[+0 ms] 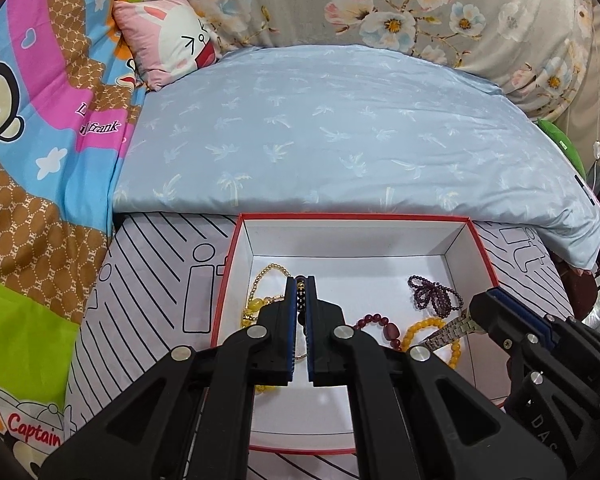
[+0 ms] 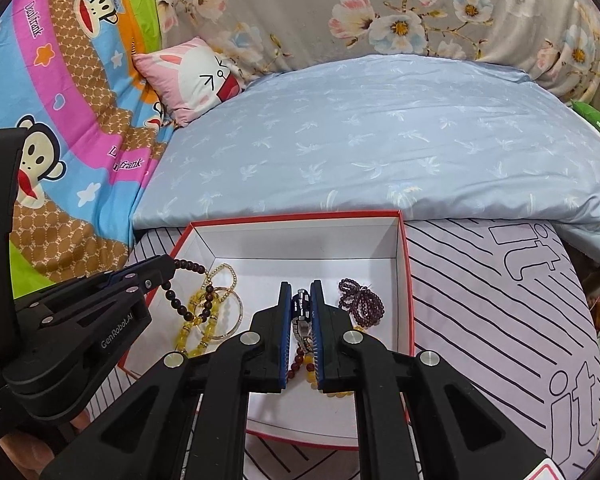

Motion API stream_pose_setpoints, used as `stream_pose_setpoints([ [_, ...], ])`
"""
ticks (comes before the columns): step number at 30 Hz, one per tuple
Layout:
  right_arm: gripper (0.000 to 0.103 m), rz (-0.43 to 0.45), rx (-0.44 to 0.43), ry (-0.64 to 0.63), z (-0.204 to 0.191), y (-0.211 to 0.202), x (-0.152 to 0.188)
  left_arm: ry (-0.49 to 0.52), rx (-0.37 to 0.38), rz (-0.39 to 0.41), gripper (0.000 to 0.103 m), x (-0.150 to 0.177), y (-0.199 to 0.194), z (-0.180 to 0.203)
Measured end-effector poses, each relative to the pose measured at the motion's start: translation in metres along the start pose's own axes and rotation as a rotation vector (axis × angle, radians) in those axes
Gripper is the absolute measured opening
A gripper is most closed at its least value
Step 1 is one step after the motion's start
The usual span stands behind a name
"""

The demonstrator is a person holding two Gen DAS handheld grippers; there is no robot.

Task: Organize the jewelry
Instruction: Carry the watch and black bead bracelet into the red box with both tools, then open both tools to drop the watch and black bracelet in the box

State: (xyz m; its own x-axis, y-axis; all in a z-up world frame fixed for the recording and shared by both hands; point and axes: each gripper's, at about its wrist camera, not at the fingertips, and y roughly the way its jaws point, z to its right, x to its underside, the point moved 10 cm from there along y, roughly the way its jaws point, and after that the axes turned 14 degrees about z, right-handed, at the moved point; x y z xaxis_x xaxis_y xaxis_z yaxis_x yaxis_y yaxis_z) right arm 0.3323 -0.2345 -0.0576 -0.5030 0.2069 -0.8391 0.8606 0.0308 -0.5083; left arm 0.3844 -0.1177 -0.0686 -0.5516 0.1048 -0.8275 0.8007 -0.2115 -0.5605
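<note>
Jewelry lies in red-rimmed box [image 1: 474, 240]. Left gripper [image 1: 300, 280], over box's left half, clamps dark bead bracelet [image 2: 188, 268]. Right gripper [image 2: 301, 286], right of it, clamps metal watch [image 1: 450, 330] above amber beads [image 1: 420, 326].

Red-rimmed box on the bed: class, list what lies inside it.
Inside the box: purple bead strand, yellow bead bracelets, gold bangle, dark red bracelet. Both grippers cover part of the floor, so other pieces may be hidden.

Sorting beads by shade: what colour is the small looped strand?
Dark purple bead strand, clearest in the left wrist view.
</note>
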Motion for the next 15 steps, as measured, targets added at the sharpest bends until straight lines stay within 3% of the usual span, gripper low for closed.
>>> stream_pose_setpoints([
  [5,0.013,-0.006,-0.009,0.007,0.000,0.006,0.003,-0.004,-0.023,-0.006,0.005,0.002,0.006,-0.002],
  [6,0.017,0.002,0.000,0.009,0.001,0.005,0.003,-0.002,-0.035,-0.004,0.013,0.003,0.007,-0.004],
  [7,0.027,0.008,0.004,0.004,0.000,0.004,0.002,-0.002,-0.040,-0.006,0.028,0.003,0.007,-0.005],
  [8,0.038,0.016,0.003,0.000,0.000,0.003,0.001,-0.003,-0.048,-0.004,0.035,0.003,0.008,-0.006],
  [9,0.042,0.027,0.009,-0.004,-0.001,0.001,-0.001,-0.002,-0.057,0.004,0.040,0.003,0.007,-0.007],
  [15,0.044,0.042,0.008,-0.012,-0.005,-0.008,-0.005,0.001,-0.047,0.004,0.040,0.004,0.003,-0.005],
])
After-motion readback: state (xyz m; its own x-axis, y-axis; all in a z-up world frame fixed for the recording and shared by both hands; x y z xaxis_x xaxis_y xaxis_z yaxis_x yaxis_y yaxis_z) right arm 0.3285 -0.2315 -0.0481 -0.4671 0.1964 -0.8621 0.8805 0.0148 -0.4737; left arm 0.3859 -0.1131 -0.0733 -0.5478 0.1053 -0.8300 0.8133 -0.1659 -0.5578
